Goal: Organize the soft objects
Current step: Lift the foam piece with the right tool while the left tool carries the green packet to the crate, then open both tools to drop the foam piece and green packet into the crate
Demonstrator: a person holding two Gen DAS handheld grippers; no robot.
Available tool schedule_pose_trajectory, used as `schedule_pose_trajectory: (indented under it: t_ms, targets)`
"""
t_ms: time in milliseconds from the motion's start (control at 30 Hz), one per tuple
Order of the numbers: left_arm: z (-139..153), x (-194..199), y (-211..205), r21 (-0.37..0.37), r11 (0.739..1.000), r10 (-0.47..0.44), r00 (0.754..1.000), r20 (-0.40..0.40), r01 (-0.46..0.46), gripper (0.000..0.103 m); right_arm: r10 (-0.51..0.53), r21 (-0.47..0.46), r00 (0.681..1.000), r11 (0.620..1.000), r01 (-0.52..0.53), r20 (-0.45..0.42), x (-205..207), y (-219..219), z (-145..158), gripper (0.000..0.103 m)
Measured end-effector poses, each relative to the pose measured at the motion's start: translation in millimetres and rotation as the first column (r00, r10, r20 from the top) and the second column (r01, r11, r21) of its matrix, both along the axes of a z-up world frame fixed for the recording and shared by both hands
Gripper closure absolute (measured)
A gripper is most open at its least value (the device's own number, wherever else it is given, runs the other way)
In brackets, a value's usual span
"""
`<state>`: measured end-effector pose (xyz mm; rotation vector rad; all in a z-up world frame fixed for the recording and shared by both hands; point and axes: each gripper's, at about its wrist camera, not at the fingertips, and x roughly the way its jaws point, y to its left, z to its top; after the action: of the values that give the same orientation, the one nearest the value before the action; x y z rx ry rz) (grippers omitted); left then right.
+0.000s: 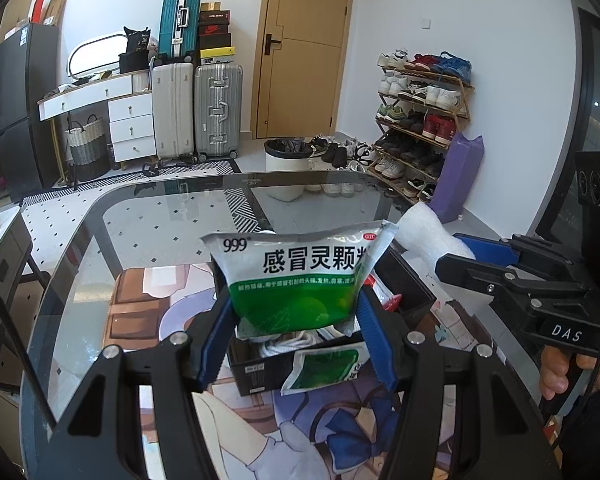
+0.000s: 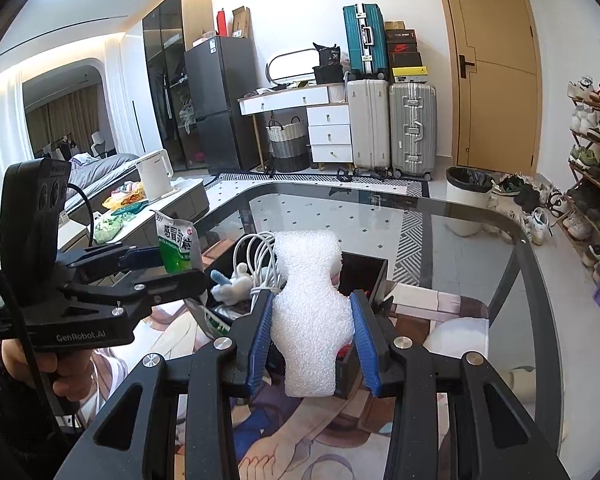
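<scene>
Above the black box on the glass table, our left gripper grasps the green-and-white sachet, while our right gripper, at three o'clock, clenches the white foam piece.

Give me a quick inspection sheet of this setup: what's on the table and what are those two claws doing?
Surface: glass table with a printed mat.
Job's things: green pouch, white foam, black box.
Clutter: second pouch and plush toy in the box.
Grippers: left claw grips the green pouch; right claw grips the foam, both above the box.
Cables: white cable coiled in the box.
Surroundings: suitcases, shoe rack, bin, door.
</scene>
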<state>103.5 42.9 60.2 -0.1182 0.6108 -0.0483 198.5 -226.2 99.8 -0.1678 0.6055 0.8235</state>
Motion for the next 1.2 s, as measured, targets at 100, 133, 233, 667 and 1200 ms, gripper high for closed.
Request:
schedule_pose_trajectory:
  t_ms: [100, 133, 233, 667, 1200]
  targets:
    - [-0.3, 5.3, 1.1, -0.009, 1.0, 0.005, 1.0, -0.003, -0.005, 0.044, 0.003, -0.004, 1.0, 1.0, -0.003, -0.005, 4.9, 4.6, -0.4, 0.064]
    - [-0.3, 7.6, 1.7, -0.011, 1.0, 0.005, 1.0, -0.004, -0.005, 0.044, 0.004, -0.006, 1.0, 1.0, -0.004, -0.005, 6.3, 5.8, -0.5, 0.064]
    - [-2.2, 10.9, 2.3, -0.013, 1.0, 0.004, 1.0, -0.009, -0.005, 0.044, 0.006, -0.005, 1.0, 1.0, -0.006, -0.008, 12.0, 9.6, 0.4, 0.064]
    - [-8.3, 26.8, 7.1, -0.023, 1.0, 0.007, 0.999, -0.031, -0.008, 0.044, 0.001, -0.002, 1.0, 1.0, -0.001, -0.019, 33.1, 25.0, -1.3, 0.064]
    - [-24.8, 41.5, 10.5, -0.034, 0.999, 0.013, 0.997, -0.072, -0.015, 0.044, 0.023, -0.034, 0.999, 0.999, -0.025, -0.049, 53.1, 48.0, -26.0, 0.064]
